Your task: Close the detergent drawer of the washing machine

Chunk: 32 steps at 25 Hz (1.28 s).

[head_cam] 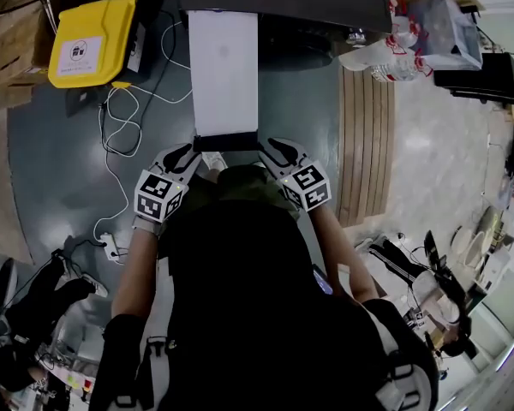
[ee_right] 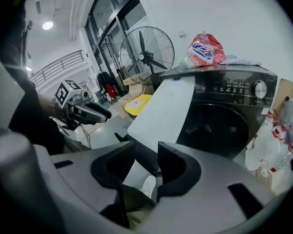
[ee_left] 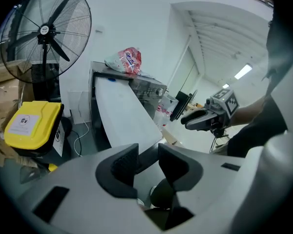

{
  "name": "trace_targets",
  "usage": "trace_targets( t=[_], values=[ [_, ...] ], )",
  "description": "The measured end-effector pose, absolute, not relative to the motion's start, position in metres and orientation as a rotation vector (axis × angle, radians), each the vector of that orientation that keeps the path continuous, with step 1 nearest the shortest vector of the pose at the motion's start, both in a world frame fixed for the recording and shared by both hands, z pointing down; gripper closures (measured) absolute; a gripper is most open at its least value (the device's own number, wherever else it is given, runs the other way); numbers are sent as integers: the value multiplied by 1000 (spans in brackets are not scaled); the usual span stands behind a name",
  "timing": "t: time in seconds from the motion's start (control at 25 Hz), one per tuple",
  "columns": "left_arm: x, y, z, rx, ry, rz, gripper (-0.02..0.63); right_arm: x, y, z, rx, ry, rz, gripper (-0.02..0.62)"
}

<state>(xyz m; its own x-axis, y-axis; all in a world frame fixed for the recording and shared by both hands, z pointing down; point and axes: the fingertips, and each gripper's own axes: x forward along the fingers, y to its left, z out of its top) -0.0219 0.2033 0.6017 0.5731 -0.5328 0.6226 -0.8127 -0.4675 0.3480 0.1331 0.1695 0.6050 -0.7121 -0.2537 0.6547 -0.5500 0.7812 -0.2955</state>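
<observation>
The dark washing machine (ee_right: 224,111) stands ahead, with a red-and-white detergent bag (ee_right: 205,50) on its top. A long white board (head_cam: 224,67) slants from the machine's upper front down toward me and ends in a dark lower edge (head_cam: 227,141). It covers the left part of the machine's front, and I cannot make out the detergent drawer. My left gripper (head_cam: 188,154) is at the left corner of that edge and my right gripper (head_cam: 272,149) at the right corner. The jaws of both the left gripper (ee_left: 147,152) and the right gripper (ee_right: 146,150) stand apart with nothing pressed between the pads.
A yellow box (head_cam: 92,41) and a standing fan (ee_left: 46,30) are left of the machine. White cables (head_cam: 120,135) run over the floor to a power strip (head_cam: 111,247). A wooden pallet (head_cam: 366,135) and bags of bottles (head_cam: 394,50) lie to the right.
</observation>
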Motion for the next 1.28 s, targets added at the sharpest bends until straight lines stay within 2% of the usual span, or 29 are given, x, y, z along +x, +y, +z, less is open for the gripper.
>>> trace_targets(
  t=[0.24, 0.52, 0.72, 0.92, 1.28],
  values=[
    [-25, 206, 633, 2169, -965, 705, 431, 128, 174, 636, 556, -2295, 645, 420],
    [-24, 212, 665, 2159, -864, 845, 420, 129, 186, 670, 521, -2213, 649, 385],
    [-24, 216, 687, 2170, -819, 997, 420, 130, 189, 686, 520, -2168, 640, 385],
    [-20, 215, 694, 2169, -779, 1008, 431, 130, 189, 698, 515, -2134, 612, 387],
    [-13, 215, 704, 2221, -700, 1080, 459, 128, 191, 708, 508, -2127, 528, 440]
  ],
)
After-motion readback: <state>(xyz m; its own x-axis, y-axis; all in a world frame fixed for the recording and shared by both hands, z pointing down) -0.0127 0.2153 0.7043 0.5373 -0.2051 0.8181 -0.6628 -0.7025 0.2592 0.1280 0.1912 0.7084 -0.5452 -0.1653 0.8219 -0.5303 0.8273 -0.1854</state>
